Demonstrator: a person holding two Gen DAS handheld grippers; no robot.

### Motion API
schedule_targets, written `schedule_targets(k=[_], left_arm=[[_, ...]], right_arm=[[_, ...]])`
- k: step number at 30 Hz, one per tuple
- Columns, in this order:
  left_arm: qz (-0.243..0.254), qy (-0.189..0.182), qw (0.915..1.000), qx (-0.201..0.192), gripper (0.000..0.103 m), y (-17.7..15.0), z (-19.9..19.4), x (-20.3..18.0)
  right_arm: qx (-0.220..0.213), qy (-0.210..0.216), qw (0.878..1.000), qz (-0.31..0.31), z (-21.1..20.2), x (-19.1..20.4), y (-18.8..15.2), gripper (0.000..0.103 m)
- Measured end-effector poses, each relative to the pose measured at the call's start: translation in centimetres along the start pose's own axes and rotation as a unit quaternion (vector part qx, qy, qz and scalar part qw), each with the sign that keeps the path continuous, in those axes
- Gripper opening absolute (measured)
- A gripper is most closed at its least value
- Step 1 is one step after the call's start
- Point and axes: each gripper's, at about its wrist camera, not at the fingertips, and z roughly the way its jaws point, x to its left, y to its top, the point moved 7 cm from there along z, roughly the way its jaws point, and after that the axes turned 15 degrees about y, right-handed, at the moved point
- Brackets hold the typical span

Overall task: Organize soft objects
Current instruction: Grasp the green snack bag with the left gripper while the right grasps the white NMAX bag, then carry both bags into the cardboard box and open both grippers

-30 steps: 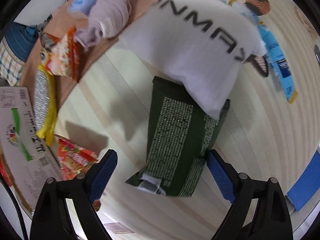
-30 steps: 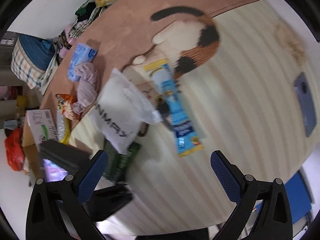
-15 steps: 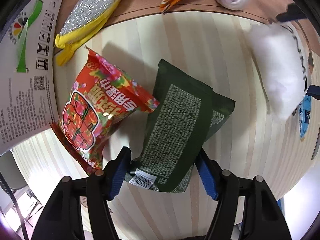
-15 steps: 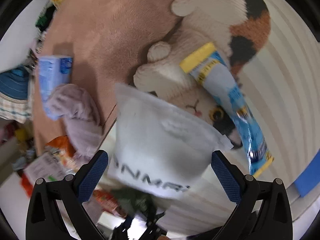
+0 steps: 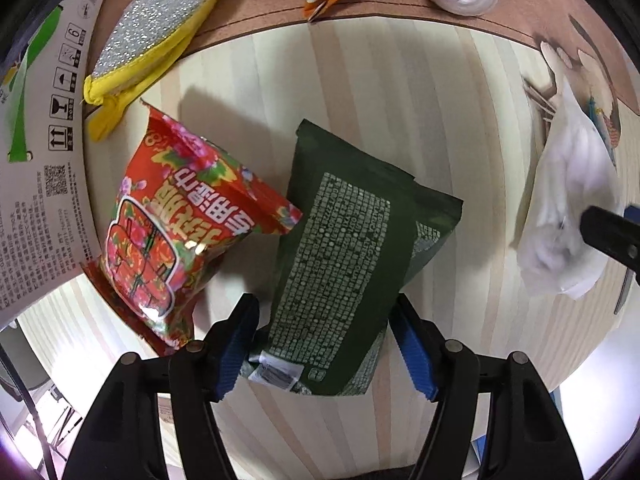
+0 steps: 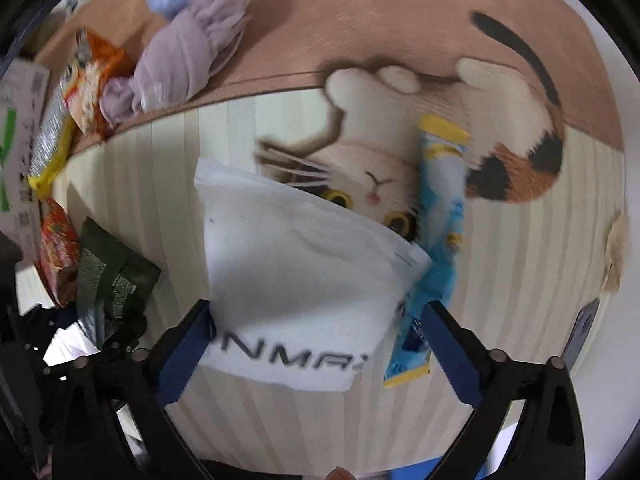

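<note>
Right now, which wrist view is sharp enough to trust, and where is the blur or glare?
Left wrist view: sharp, fine print readable on the green pouch, foil glare on the red snack bag, white bag smeared at the edge. Right wrist view: motion-blurred throughout, white bag lettering soft.

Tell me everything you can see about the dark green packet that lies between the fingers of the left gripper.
The dark green packet is a flat, soft-looking pouch, its upper face covered by a block of small pale print and a white label near the bottom edge. It lies flat on the pale striped table, tilted slightly. The left gripper straddles its lower end, blue pads close to both sides; a firm squeeze cannot be confirmed. Its left edge meets the red snack bag. A second green layer shows under its right side.
</note>
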Motion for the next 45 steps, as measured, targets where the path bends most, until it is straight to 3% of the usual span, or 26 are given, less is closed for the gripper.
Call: schedule_targets(k=[7, 11, 12, 14, 15, 18, 23, 28, 30, 34, 40, 45], left_arm=[[0.007, -0.005, 0.9999, -0.006, 0.065, 2.1, -2.7, -0.5], [0.020, -0.003, 0.9998, 0.001, 0.064, 2.4, -3.0, -0.6], [0.018, -0.003, 0.9998, -0.003, 0.056, 2.4, -3.2, -0.5], [0.016, 0.003, 0.9999, -0.006, 0.045, 2.2, -3.8, -0.3], [0.013, -0.001, 0.9999, -0.009, 0.040, 2.0, -4.4, -0.1], [-0.004, -0.008, 0.9997, -0.022, 0.038, 1.0, -5.9, 1.3], [-0.033, -0.031, 0.9968, -0.066, 0.038, -0.9, -12.1, 5.4], [-0.073, -0.058, 0.9884, -0.120, 0.038, -2.7, -19.1, 12.7], [-0.099, -0.068, 0.9828, -0.140, 0.038, -3.4, -22.1, 17.7], [-0.140, -0.082, 0.9753, -0.149, 0.038, -4.1, -24.5, 26.7], [-0.186, -0.075, 0.9727, -0.116, 0.038, -0.3, -20.7, 37.2], [-0.200, -0.089, 0.9741, -0.056, 0.038, 4.0, -13.5, 39.6]], right_arm=[[-0.011, 0.066, 0.995, 0.078, 1.4, -0.2, -0.7, 0.103], [-0.006, 0.076, 0.990, 0.120, 2.8, -0.3, -0.6, 0.103], [-0.002, 0.078, 0.989, 0.125, 3.1, -0.2, -0.7, 0.103], [0.002, 0.095, 0.987, 0.132, 3.6, 0.5, -1.3, 0.086], [-0.003, 0.096, 0.986, 0.135, 3.4, 0.9, -1.6, 0.085], [-0.015, 0.086, 0.988, 0.125, 2.3, 2.2, -2.3, 0.077], [-0.037, 0.106, 0.990, 0.089, -4.0, 6.2, -5.0, 0.075], [-0.068, 0.145, 0.987, 0.017, -9.3, 15.4, -5.8, 0.075], [-0.079, 0.167, 0.983, -0.014, -11.3, 19.5, -6.2, 0.075], [-0.094, 0.197, 0.974, -0.066, -15.6, 28.5, -6.0, 0.075], [-0.081, 0.191, 0.972, -0.107, -14.4, 41.5, -2.6, 0.076], [-0.048, 0.153, 0.982, -0.101, -7.6, 48.3, 3.0, 0.075]])
